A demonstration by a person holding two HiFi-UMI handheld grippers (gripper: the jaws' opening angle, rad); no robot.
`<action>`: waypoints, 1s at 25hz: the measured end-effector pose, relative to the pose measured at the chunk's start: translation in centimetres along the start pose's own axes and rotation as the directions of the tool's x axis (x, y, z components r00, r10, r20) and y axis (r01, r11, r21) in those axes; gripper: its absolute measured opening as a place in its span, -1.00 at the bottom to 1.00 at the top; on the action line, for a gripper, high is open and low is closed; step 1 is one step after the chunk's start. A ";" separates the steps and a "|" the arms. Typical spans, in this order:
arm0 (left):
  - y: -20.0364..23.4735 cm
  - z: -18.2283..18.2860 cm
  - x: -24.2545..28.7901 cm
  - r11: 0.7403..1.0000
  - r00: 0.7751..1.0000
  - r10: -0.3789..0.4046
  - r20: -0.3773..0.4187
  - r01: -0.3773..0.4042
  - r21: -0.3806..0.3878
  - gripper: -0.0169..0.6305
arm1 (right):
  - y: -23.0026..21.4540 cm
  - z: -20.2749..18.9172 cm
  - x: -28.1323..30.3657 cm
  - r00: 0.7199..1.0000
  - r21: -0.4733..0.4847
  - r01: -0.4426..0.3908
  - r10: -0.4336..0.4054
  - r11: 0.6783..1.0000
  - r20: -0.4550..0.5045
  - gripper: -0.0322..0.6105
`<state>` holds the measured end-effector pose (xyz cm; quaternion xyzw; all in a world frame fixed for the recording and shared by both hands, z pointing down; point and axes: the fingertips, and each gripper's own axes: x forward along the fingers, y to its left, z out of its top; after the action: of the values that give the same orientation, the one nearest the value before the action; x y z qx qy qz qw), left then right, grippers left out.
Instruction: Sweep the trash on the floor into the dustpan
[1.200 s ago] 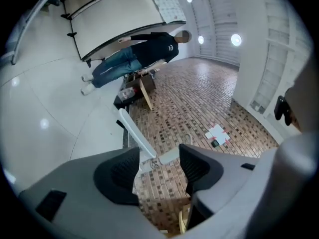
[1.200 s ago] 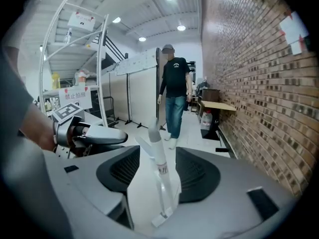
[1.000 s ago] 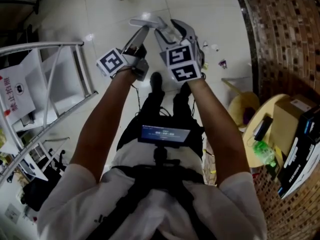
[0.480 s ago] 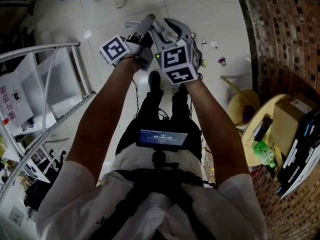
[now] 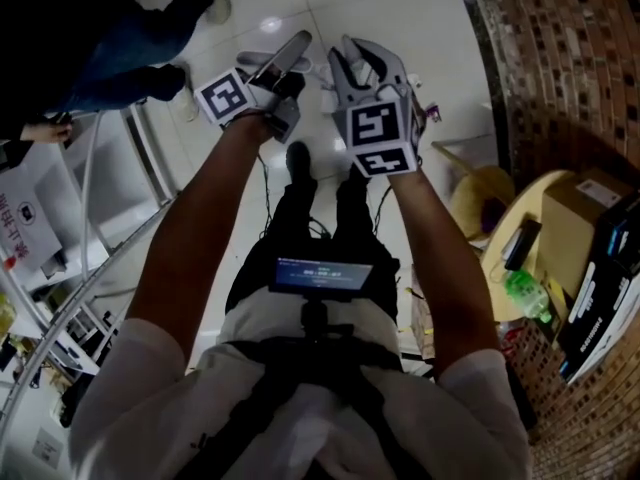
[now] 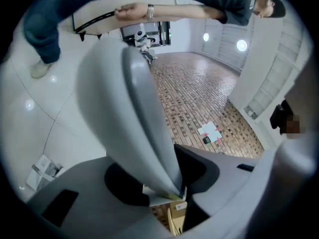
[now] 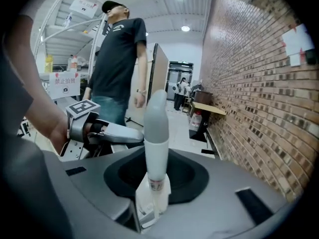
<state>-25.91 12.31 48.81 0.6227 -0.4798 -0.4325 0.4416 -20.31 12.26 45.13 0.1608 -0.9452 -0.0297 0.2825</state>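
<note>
L gripper (image 5: pixel 280 50) & R gripper (image 5: pixel 365 53) empty, jaws closing on nothing. Trash (image 5: pixel 436 114) on floor (image 5: pixel 330 8): light scraps, prob. scatter easily. Yellow dustpan (image 5: pixel 478 200) looks like stiff plastic; grab handle (image 5: pixel 455 158).

A bystander (image 5: pixel 100 38) in a dark top and blue jeans stands to the left of the left gripper (image 5: pixel 275 58), and behind that gripper, also on its left, a white metal rack frame (image 5: pixel 120 238) runs past a white sign with red characters (image 5: pixel 25 223). A brick wall (image 5: pixel 560 68) runs along to the right of the right gripper (image 5: pixel 365 63). Against that wall, behind and to the right of the right gripper, a wooden stool (image 5: pixel 480 193) sits just beside a round yellow bench (image 5: pixel 535 203) carrying a cardboard box (image 5: pixel 575 223), a dark phone (image 5: pixel 522 248) and a green bottle (image 5: pixel 525 298).
</note>
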 end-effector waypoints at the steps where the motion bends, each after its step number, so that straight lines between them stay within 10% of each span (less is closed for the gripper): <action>1: -0.2 -0.5 0.2 1.000 1.000 -0.002 -0.018 0.002 0.005 -0.44 | -0.9 -0.3 -0.6 1.000 0.018 0.011 -0.011 1.000 0.003 -0.63; 25: -5.8 -5.9 0.7 0.999 0.999 0.043 0.010 -0.043 0.028 -0.83 | -14.1 -7.9 -23.9 0.997 -0.073 -0.009 0.003 0.997 -0.071 -0.64</action>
<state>-18.90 13.30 44.52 0.6164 -0.5010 -0.4190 0.4398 6.84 6.86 37.16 0.1486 -0.9334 -0.0576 0.3215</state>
